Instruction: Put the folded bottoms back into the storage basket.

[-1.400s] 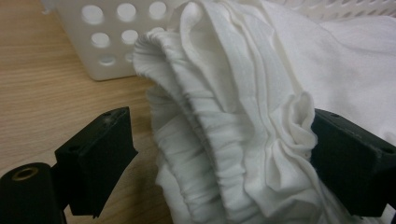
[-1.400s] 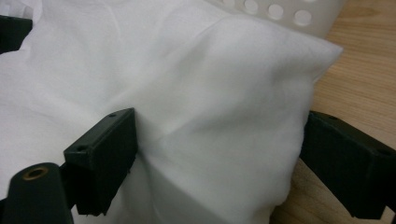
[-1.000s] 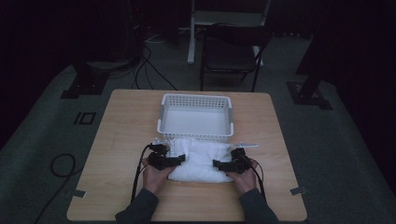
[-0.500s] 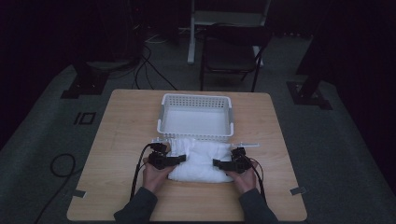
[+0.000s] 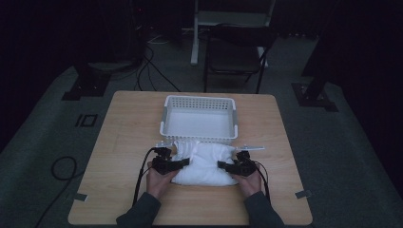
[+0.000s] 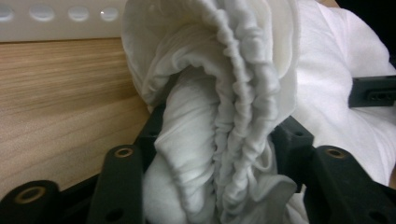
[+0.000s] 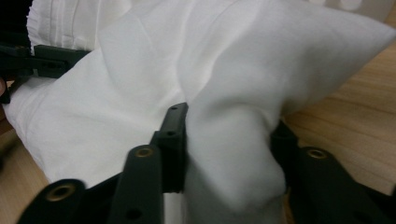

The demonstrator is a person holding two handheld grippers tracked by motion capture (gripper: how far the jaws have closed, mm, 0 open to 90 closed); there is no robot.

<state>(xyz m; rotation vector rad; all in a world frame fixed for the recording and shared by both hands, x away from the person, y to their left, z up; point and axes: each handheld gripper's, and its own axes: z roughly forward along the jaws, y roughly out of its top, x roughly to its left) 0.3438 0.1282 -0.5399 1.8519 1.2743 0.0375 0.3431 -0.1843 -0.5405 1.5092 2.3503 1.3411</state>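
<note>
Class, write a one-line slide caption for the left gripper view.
Left gripper jaws, just closing, pinch a bunched white cloth on the table.

surface: wooden table (image 5: 123, 142), light grain | 12 o'clock, toward far edge: white perforated basket (image 5: 199, 118) on the top | 6 o'clock of basket, touching its near wall: bunched white cloth (image 5: 204, 164) lying on the wood

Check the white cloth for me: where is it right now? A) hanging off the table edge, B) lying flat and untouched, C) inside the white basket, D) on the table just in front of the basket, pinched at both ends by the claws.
D: the white cloth lies bunched on the table before the white basket, the left claw and right claw each clamping a fold.
</note>
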